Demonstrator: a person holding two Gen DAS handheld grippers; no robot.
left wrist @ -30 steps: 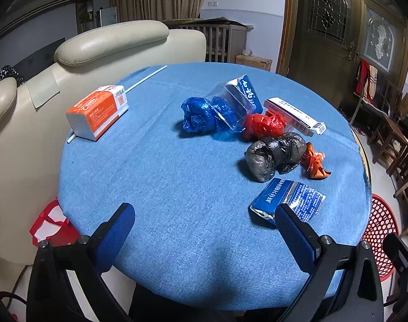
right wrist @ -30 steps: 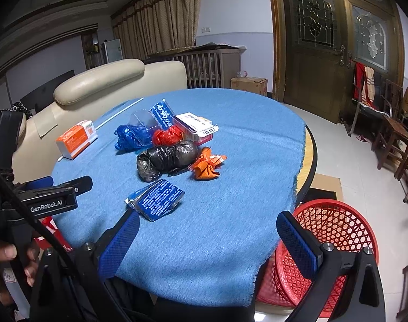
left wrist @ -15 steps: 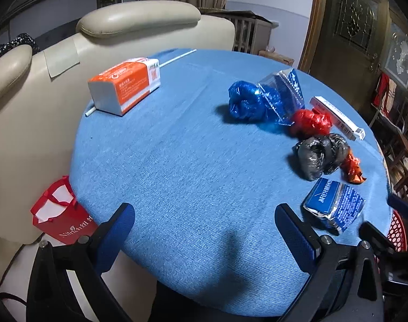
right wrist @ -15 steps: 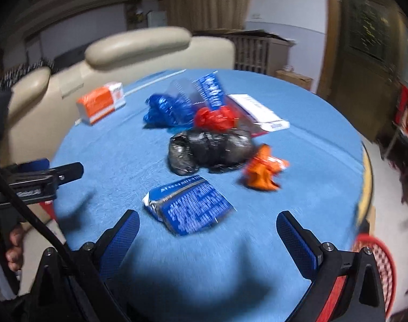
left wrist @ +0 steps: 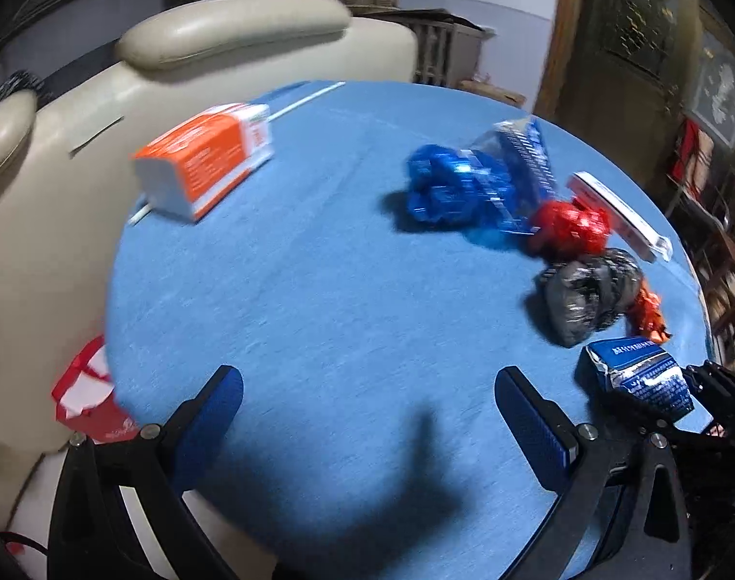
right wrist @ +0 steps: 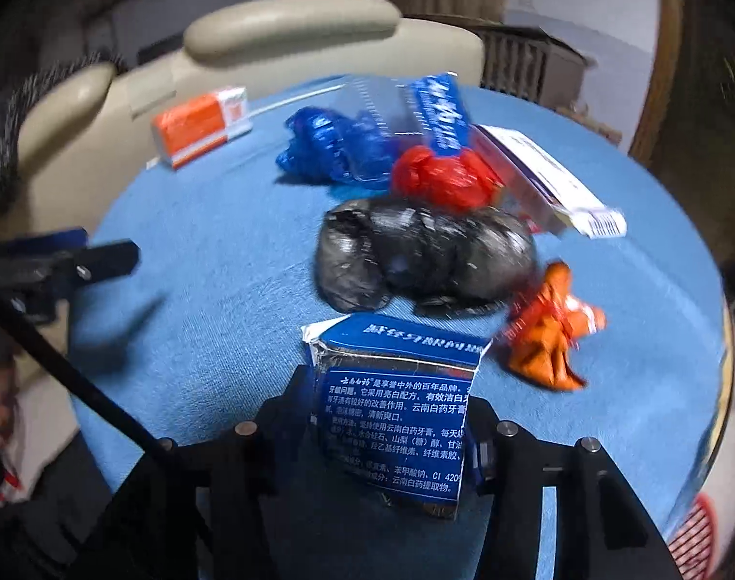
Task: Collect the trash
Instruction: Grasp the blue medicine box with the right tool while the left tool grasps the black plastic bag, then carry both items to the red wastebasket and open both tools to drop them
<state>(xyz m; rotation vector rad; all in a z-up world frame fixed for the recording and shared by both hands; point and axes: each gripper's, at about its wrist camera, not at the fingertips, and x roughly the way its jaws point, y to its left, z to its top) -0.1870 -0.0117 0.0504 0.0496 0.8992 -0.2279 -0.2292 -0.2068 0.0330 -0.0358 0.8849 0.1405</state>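
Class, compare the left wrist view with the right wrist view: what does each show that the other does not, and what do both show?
Only the left wrist view: the left gripper with open jaws over bare blue cloth, and a red bag on the floor.

Only the right wrist view: the right gripper, jaws just closing, with the blue box between its fingers, and the print on the box.

Both: the orange box, blue bag, red bag, black bag, orange wrapper and sofa.

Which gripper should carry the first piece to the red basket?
Right. The right gripper has just closed its jaws on the blue carton; the left gripper is open over bare blue tablecloth.
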